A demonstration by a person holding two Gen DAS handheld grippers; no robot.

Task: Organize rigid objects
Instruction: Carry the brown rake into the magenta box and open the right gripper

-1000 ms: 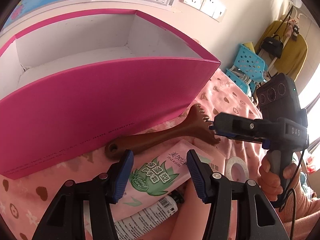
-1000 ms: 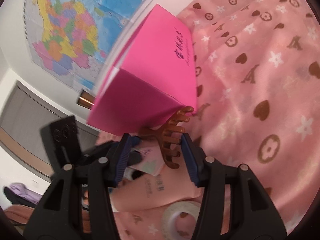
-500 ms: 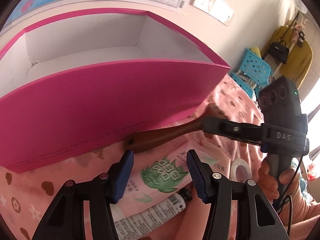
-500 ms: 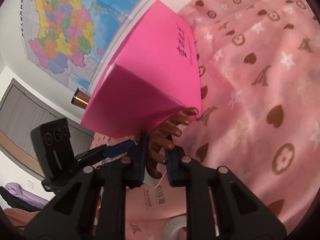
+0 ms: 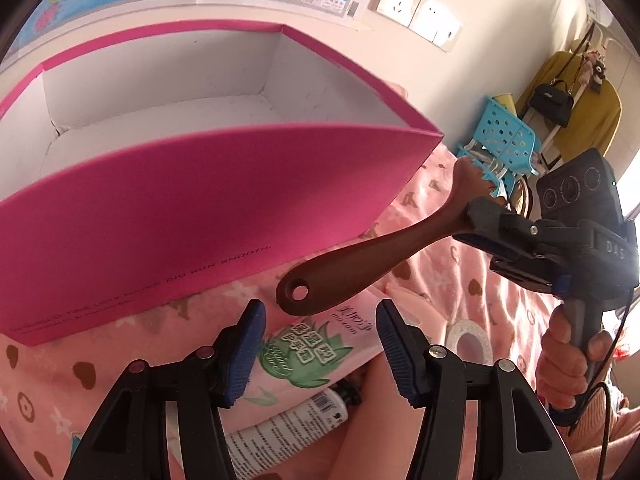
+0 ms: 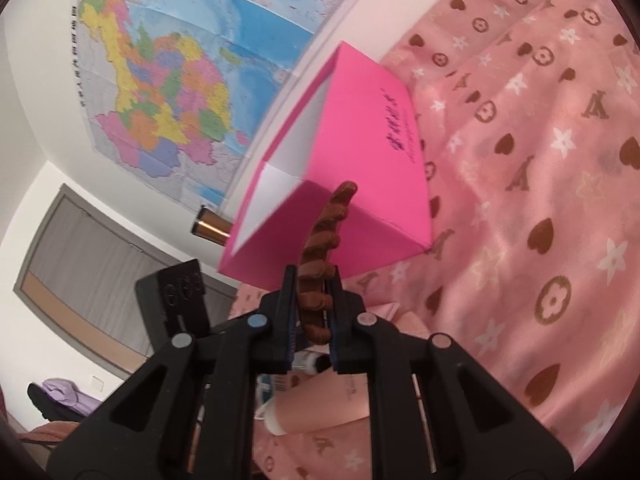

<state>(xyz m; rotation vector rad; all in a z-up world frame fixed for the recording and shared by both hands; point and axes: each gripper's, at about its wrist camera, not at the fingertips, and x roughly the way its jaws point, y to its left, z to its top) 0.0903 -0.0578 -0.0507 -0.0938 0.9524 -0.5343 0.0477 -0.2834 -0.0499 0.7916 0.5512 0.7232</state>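
Beside the open pink cardboard box, right tongs clamp the brown wooden comb, left tongs gape empty; its long handle could snag the box wall.

Right gripper clamped, raised; left gripper spread wide, low.

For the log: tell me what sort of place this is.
Most likely a bedroom at home: pink patterned bedding serves as the work surface, a yellow coat and black handbag hang nearby, and a map is pinned to the wall.
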